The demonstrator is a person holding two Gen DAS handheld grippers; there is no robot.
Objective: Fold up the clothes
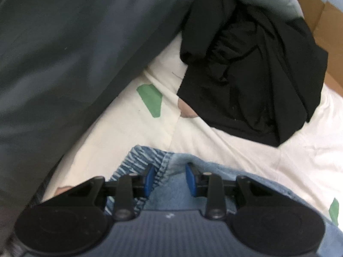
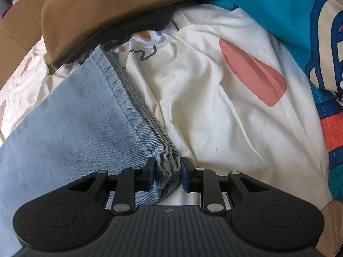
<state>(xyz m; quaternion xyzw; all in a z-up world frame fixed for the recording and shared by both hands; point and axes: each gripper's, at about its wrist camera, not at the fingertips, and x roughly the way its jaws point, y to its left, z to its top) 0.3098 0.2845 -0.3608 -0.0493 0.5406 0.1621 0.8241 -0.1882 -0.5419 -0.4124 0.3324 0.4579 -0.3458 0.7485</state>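
Note:
Light blue jeans (image 2: 75, 117) lie folded in several layers on a white printed bedsheet (image 2: 214, 107). Their stacked hems run diagonally down to my right gripper (image 2: 168, 173). It is shut on the bunched, wrinkled hem corner, with a blue pad on each side. In the left wrist view another part of the jeans (image 1: 214, 169), with a seam and the pale striped inside showing, rises between the pads of my left gripper (image 1: 170, 177). The denim fills the gap between the pads, so that gripper is shut on it too. The gripper bodies hide the cloth beneath them.
A crumpled black garment (image 1: 246, 75) lies on the sheet (image 1: 128, 132) ahead of the left gripper, with a dark grey surface (image 1: 64, 53) on the left and a cardboard box (image 1: 321, 21) behind. A folded brown garment (image 2: 107, 10) and a teal patterned cover (image 2: 278, 10) lie beyond the right gripper.

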